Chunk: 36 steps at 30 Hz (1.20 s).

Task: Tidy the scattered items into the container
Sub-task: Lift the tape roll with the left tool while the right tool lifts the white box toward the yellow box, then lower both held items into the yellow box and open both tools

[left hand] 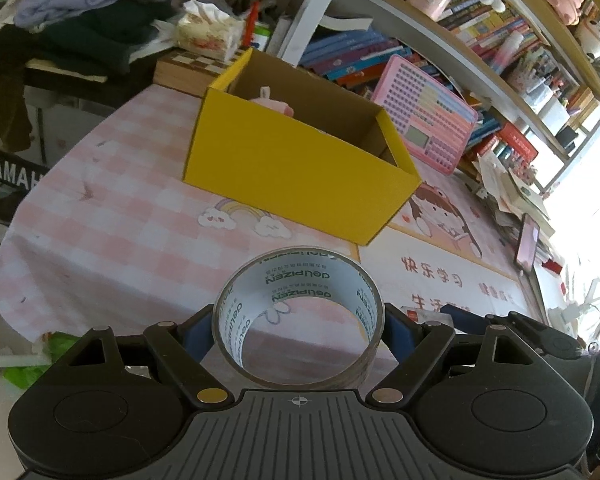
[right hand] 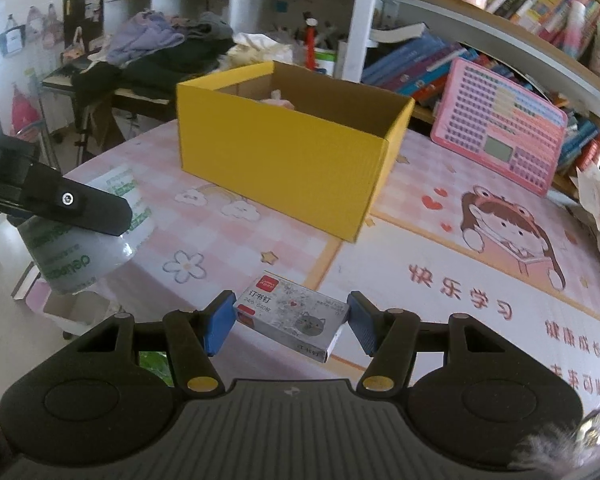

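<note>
Pink checked surface (right hand: 260, 240), yellow box (right hand: 284, 160) at frame centre: carry tape roll (left hand: 296, 320) clamped in left gripper (left hand: 298, 328) jaws, staple box (right hand: 292, 316) clamped in right gripper (right hand: 290, 320) jaws, clear of near rim before release

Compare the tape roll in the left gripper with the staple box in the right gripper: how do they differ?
The tape roll is a hollow ring; the staple box is a flat closed rectangular carton. The tape is clear with green lettering; the box is grey with a red corner and a cat drawing. The tape spreads the left gripper wider than the box spreads the right gripper. Both are clamped by blue pads, short of the yellow box.
</note>
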Each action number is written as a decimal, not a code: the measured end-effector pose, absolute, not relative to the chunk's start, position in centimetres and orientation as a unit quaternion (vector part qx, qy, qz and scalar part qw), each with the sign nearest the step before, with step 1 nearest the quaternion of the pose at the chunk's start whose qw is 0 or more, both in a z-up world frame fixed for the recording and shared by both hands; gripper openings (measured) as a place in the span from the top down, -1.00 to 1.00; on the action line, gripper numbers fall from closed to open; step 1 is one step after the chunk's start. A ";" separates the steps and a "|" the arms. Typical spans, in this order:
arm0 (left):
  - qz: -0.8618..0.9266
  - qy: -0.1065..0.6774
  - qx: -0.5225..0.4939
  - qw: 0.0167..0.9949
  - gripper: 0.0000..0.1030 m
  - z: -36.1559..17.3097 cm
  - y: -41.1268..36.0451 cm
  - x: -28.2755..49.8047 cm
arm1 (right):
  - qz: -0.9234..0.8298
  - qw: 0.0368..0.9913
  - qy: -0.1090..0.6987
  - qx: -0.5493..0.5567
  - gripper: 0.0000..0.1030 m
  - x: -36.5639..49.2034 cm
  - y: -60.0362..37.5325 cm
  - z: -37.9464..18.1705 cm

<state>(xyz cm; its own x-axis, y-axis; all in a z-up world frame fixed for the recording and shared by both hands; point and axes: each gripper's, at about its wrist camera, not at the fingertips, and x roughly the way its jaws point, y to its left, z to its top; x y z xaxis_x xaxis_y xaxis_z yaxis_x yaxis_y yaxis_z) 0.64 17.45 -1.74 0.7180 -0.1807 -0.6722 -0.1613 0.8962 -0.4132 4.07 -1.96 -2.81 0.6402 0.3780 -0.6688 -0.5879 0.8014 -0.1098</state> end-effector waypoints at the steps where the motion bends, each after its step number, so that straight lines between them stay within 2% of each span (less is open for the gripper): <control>1: -0.003 0.374 -0.229 0.899 -0.66 -1.7 17.7 0.6 | 0.273 0.891 0.325 -0.162 -0.14 4.1 -1.7 -2.8; 22: 0.023 0.352 -0.221 0.909 -0.66 -1.4 19.1 2.8 | 0.326 0.880 0.280 -0.205 -0.14 6.5 1.3 -2.1; 36: 0.036 0.263 -0.101 0.959 -0.66 4.2 19.4 10.8 | 0.340 0.905 0.185 -0.177 -0.14 15.8 1.8 4.0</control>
<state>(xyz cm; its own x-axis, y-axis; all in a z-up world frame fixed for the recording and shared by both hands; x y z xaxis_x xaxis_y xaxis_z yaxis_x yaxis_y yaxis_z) 10.78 19.42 4.15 0.8587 0.0153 -0.5123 -0.1213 0.9772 -0.1740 15.77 1.76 4.03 0.7009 0.5498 -0.4544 -0.6804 0.7065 -0.1947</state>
